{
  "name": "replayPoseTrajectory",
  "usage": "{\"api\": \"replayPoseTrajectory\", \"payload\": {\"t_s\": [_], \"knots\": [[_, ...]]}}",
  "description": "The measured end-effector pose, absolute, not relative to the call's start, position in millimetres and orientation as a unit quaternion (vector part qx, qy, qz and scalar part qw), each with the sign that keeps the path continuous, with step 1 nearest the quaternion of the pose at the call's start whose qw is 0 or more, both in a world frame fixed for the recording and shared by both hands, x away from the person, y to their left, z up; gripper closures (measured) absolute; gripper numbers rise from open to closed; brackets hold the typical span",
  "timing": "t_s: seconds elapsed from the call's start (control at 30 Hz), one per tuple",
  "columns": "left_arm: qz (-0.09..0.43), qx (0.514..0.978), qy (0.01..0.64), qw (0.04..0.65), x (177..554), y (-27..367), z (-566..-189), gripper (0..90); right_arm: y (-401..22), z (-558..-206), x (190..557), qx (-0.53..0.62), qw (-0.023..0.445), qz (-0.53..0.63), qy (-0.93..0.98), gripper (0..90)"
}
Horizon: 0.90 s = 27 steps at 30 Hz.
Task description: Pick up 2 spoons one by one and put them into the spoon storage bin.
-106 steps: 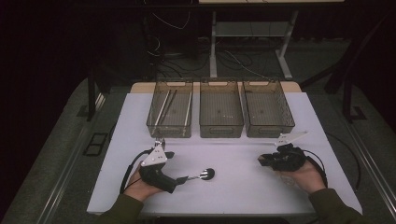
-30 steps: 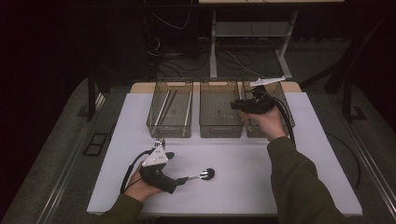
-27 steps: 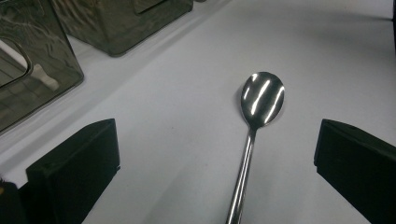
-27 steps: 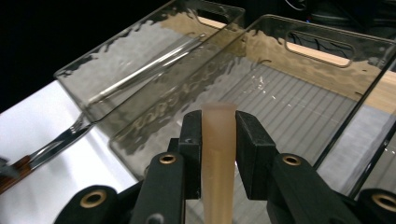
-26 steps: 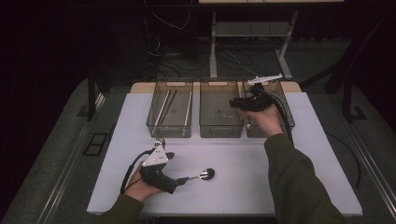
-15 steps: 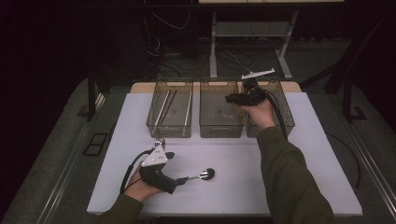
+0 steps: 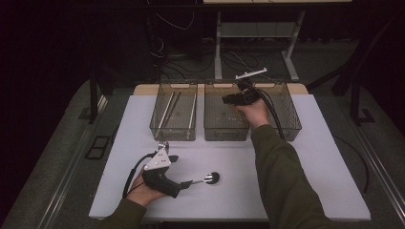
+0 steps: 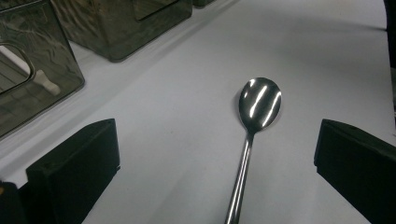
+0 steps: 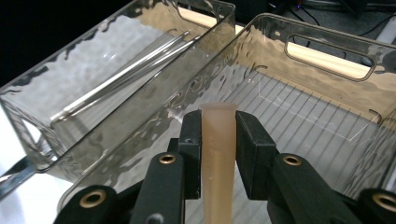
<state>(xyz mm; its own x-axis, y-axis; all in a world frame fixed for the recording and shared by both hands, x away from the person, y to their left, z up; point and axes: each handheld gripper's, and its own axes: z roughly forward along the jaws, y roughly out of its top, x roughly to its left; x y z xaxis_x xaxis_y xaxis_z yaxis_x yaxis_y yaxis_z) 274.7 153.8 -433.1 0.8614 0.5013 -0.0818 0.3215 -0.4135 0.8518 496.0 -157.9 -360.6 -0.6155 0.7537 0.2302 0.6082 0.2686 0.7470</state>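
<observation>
A metal spoon [image 8: 258, 103] lies on the white table [image 7: 310, 157], bowl pointing away, its handle running between the wide-open jaws of my left gripper [image 8: 217, 135]. In the high view that gripper [image 7: 185, 183] rests at the front left, with the spoon [image 7: 210, 178] just right of it. My right gripper [image 9: 218, 122] is shut on a pale beige flat stick [image 9: 217, 154]. It hovers over the middle clear bin [image 9: 327, 65]. From above, the right gripper [image 7: 229, 99] points left over the middle bin [image 7: 224, 129], and a white bar [image 7: 251, 74] sticks out behind it.
Three clear bins stand in a row at the table's back. The left bin [image 7: 174, 112] holds long thin metal rods [image 9: 126, 70] and a white-handled piece. The right bin [image 7: 289, 114] sits beside my right forearm [image 7: 282, 176]. Cables trail from both grippers.
My right gripper has carried the stick leftward, from above the right bin to above the middle bin. The left gripper and the spoon have stayed put.
</observation>
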Motion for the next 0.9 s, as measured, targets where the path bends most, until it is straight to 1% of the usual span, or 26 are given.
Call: {"api": "replayPoseTrajectory", "payload": {"t_s": [0.17,0.27,0.33,0.43,0.47,0.57,0.67,0.9], "knots": [[0.091,0.834,0.248,0.484,274.9,153.7,-433.1,0.0,-153.6,-364.9,501.7,0.434,0.087,0.416,0.795,73.4],[0.092,0.835,0.245,0.485,275.2,153.9,-433.0,0.0,-153.5,-368.3,504.4,0.446,0.093,0.420,0.785,71.2],[0.092,0.835,0.244,0.485,275.2,153.8,-433.0,0.0,-154.1,-369.4,505.1,0.452,0.094,0.424,0.779,60.6],[0.090,0.834,0.246,0.485,274.9,153.6,-433.2,0.0,-154.7,-366.8,503.7,0.452,0.103,0.432,0.774,50.1],[0.090,0.834,0.246,0.485,275.0,153.6,-433.2,0.0,-155.5,-365.8,503.3,0.451,0.106,0.433,0.773,48.1],[0.090,0.835,0.245,0.485,275.0,153.4,-433.3,0.0,-158.3,-361.8,501.7,0.453,0.112,0.439,0.768,43.3],[0.089,0.834,0.247,0.485,275.0,153.2,-433.6,0.0,-161.1,-357.3,498.7,0.445,0.116,0.445,0.769,40.6],[0.092,0.840,0.241,0.477,275.6,154.6,-432.8,0.0,-170.0,-349.5,487.1,0.425,0.128,0.458,0.770,36.6]]}}
